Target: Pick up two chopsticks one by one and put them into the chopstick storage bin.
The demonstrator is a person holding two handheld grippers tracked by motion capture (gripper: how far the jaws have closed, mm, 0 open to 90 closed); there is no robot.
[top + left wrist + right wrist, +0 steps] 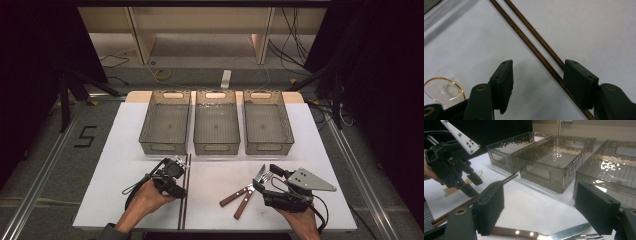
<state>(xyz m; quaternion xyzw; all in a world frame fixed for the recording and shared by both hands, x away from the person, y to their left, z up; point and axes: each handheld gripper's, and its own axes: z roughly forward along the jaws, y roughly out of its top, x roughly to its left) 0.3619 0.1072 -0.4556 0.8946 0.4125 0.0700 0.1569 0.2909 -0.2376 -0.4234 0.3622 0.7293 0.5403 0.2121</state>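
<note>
Both tools gaping: left tool (537, 82) astride chopsticks (541, 53), right tool (539, 213) above half-hidden knife (536, 234).

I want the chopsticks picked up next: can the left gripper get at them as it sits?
Probably yes. The left gripper hangs over the chopsticks, jaws open, one stick passing between the jaws and the other at the right-hand jaw. Nothing lies in between.

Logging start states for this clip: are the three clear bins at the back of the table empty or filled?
Empty. All three bins show bare bottoms from above; the chopsticks, knife and fork lie on the table.
</note>
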